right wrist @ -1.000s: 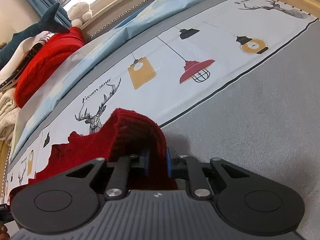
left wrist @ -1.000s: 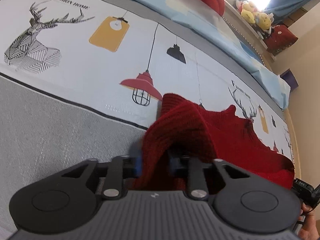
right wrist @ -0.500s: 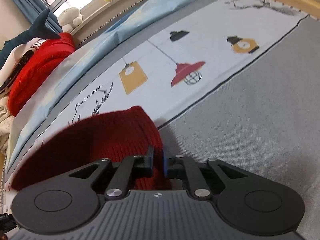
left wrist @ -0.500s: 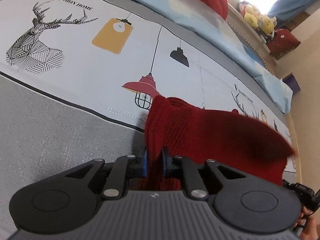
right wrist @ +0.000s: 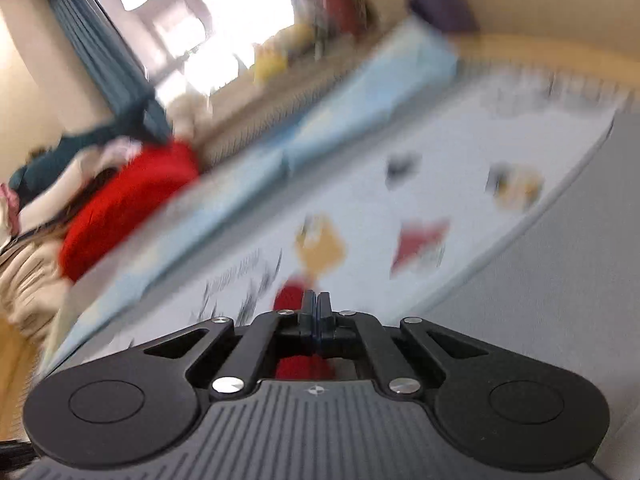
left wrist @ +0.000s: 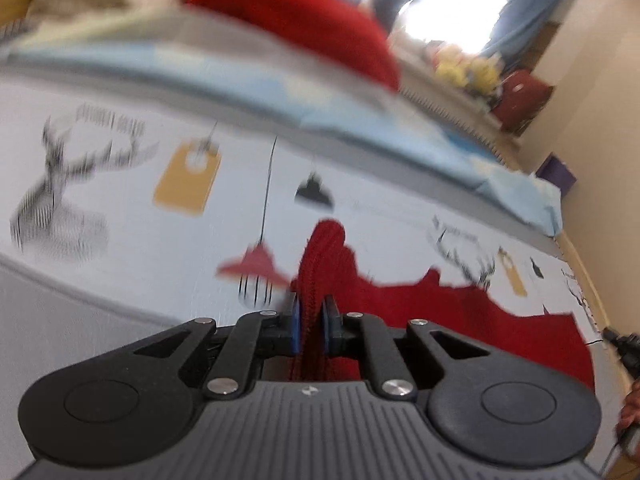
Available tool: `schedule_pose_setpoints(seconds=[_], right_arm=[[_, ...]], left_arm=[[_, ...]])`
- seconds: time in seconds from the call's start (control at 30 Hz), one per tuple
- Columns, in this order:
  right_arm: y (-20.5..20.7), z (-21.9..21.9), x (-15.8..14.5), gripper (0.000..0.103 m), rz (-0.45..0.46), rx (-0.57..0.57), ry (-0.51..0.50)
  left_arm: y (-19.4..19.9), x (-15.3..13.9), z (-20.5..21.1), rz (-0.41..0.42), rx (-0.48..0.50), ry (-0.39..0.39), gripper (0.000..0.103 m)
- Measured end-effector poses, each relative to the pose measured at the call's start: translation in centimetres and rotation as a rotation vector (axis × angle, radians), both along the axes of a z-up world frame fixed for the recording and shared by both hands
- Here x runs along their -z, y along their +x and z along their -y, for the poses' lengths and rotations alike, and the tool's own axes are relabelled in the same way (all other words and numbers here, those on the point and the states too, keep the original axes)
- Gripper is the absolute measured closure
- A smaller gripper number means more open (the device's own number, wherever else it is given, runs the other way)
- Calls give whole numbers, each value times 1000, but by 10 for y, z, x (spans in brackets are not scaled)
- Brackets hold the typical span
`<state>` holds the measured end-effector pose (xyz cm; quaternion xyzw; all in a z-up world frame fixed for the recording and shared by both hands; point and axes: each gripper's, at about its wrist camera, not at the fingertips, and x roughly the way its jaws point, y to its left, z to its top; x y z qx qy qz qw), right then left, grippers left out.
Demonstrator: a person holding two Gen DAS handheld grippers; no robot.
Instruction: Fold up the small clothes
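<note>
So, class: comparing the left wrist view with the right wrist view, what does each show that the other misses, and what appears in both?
Only the left wrist view shows the dark red knitted garment spread wide across the printed white bedsheet, pinched by the left gripper. Only the right wrist view shows the right gripper, its pads together, with just a scrap of that knit beside and below them. Both share the sheet and the bright red bundle behind.

Chunky ribbed red knit garment [left wrist: 460,320]; matt black plastic hand-held gripper [left wrist: 311,326]; smooth printed cloth bedsheet [left wrist: 160,248].
</note>
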<state>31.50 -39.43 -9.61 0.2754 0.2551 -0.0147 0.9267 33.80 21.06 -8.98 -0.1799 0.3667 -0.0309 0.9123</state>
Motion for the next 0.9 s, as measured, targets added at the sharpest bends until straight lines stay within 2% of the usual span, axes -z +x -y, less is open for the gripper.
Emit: schedule_pose_setpoints(seconds=[0.07,0.1,0.17,0.2,0.27,0.3,0.37,0.4,0.43,0.53,0.6,0.63,0.67,0.7,0.73,0.77,0.83,0.9], right_arm=[[-7,11,-6,103,61,56,42],[-7,13,-5,103,46,74,29],[-1,15,6,103,-58,66,16],[3,17,16,100,-122,41,49],[9,16,37,96,-251,-18,94],[12,14,44,92,-297,-36,94],[13,13,56,60,-348,-60,113],[13,14,62,55,-369,-56,135],[13,15,68,54,-390,-51,158],[16,12,76,55,-409,-63,231],[15,11,75,58,-397,-72,243],[15,8,74,68,-386,-80,243],[15,6,71,84,-370,-89,242],[14,5,67,87,-351,-99,234],[14,2,63,95,-328,-113,216],[14,1,58,96,-307,-127,199],[13,-2,47,97,-244,-142,165],[7,1,30,99,-142,-115,150]], left_arm=[[-2,-5,7,41,3,14,92],[-2,-4,10,34,2,37,92],[2,6,15,-46,-13,75,90],[4,12,13,-90,-16,56,90],[7,26,3,-175,-29,-29,78],[6,29,-1,-193,-48,-55,77],[5,33,-8,-214,-73,-106,75],[5,36,-10,-222,-76,-129,73],[5,38,-11,-234,-77,-149,69],[6,46,-12,-266,-89,-152,67],[10,47,-12,-271,-87,-142,67],[10,48,-12,-266,-88,-138,68],[10,47,-12,-256,-87,-132,71],[10,45,-11,-247,-83,-124,71],[10,44,-10,-239,-79,-115,76],[10,42,-8,-229,-75,-96,89],[10,37,-5,-203,-66,-54,91],[7,26,-4,-147,-63,-34,92]])
